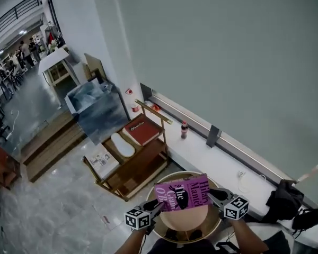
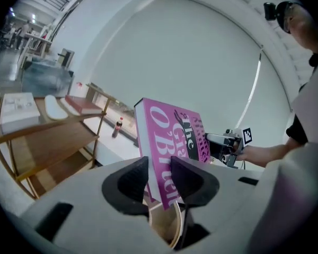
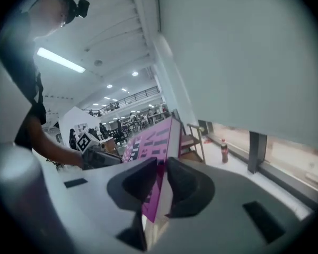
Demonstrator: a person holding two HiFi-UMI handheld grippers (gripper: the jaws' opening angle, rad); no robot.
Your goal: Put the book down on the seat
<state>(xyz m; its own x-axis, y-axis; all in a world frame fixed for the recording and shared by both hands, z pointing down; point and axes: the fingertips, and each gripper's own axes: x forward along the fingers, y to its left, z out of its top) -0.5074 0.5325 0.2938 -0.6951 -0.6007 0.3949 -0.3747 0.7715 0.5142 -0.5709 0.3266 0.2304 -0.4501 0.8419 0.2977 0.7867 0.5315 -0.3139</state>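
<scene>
A magenta book with white and black title print hangs upright over a round wooden seat, held from both sides. My left gripper is shut on its left lower edge, the spine side; in the left gripper view the book stands clamped in that gripper, with the seat's rim just below. My right gripper is shut on the opposite edge; in the right gripper view the book runs edge-on through that gripper.
A low wooden shelf rack stands behind the seat, carrying a red book, a white oval object and a flat white box. A cola bottle stands on the white ledge by the wall. A black bag lies at the right.
</scene>
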